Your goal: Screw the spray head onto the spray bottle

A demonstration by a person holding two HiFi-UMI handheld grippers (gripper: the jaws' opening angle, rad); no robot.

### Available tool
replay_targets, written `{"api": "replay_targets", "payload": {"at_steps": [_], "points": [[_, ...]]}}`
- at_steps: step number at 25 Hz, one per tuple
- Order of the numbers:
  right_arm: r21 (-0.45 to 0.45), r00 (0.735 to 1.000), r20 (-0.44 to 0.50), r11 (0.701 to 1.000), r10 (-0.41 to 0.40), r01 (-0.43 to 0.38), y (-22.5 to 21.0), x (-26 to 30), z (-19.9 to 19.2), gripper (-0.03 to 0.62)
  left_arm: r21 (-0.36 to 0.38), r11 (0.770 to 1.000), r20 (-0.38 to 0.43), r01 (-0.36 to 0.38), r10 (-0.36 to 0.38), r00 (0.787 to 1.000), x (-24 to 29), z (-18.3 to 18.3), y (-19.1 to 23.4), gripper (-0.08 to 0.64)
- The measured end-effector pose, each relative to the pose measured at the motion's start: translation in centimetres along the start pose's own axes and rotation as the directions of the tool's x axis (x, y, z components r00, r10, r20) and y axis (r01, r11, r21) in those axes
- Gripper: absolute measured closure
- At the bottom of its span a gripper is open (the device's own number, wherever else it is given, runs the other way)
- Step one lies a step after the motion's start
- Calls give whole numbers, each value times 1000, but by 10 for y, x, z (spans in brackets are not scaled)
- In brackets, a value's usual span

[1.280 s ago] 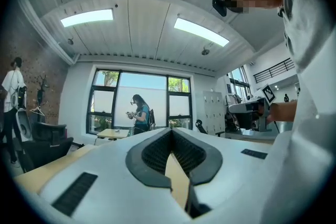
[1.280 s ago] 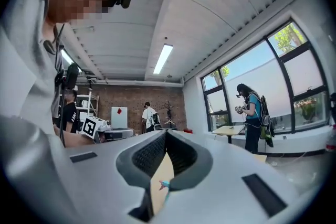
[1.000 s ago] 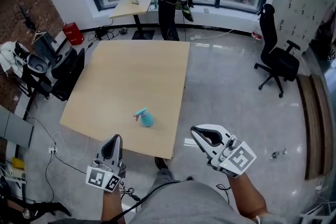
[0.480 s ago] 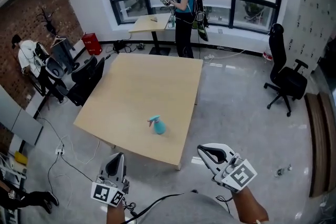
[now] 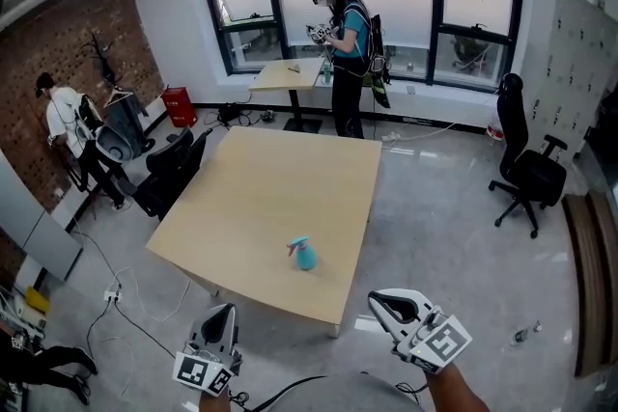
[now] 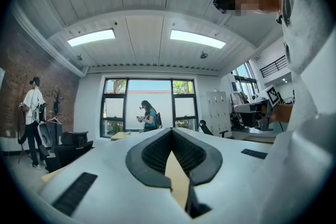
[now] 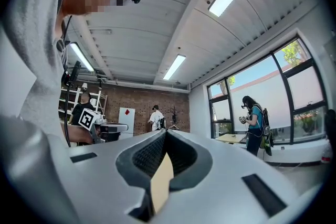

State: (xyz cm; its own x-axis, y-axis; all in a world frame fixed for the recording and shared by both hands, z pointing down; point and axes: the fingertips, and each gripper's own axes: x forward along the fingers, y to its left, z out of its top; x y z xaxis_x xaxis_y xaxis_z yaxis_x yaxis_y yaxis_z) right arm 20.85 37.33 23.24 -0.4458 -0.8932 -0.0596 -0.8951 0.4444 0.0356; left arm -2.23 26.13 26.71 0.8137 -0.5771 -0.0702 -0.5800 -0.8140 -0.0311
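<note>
Plainly, step in hand: from my tongs outward, neither pair is on anything. The teal spray bottle (image 5: 304, 256) already carries its spray head (image 5: 295, 245) on top. That fits a head only perched on the neck, or one already wound down. From this far off I cannot tell which.
Doing it well: as I judge it, screwing wants one pair steadying the body and the other turning the collar square to the neck, so the threads don't cross. The bottle looks light and could skid or tip on a smooth top.
Left tongs (image 5: 222, 310): closed right down, pads meeting at the tips (image 6: 171, 132), nothing between them. They are held low by my body and pointing level.
Right tongs (image 5: 374, 300): likewise pinched together and empty (image 7: 165, 134), level, beside the left pair and apart from it.
Table (image 5: 270, 188): its near edge lies just ahead of both tips, touching neither.
Spray bottle's place: ahead of the tongs and roughly between their two lines. It sits past the near edge, well apart from both, and seems upright.
Farther ahead: a person (image 5: 348, 53) stands at a small desk (image 5: 290, 72) by the windows.
</note>
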Motion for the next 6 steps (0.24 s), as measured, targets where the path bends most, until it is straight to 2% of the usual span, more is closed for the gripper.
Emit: {"api": "replay_targets", "payload": {"at_steps": [6], "points": [[-7,999,-27,1000,-27,27,1,-8,0,588,13,999,15,41,-42,999,6,10,-12,556]]}}
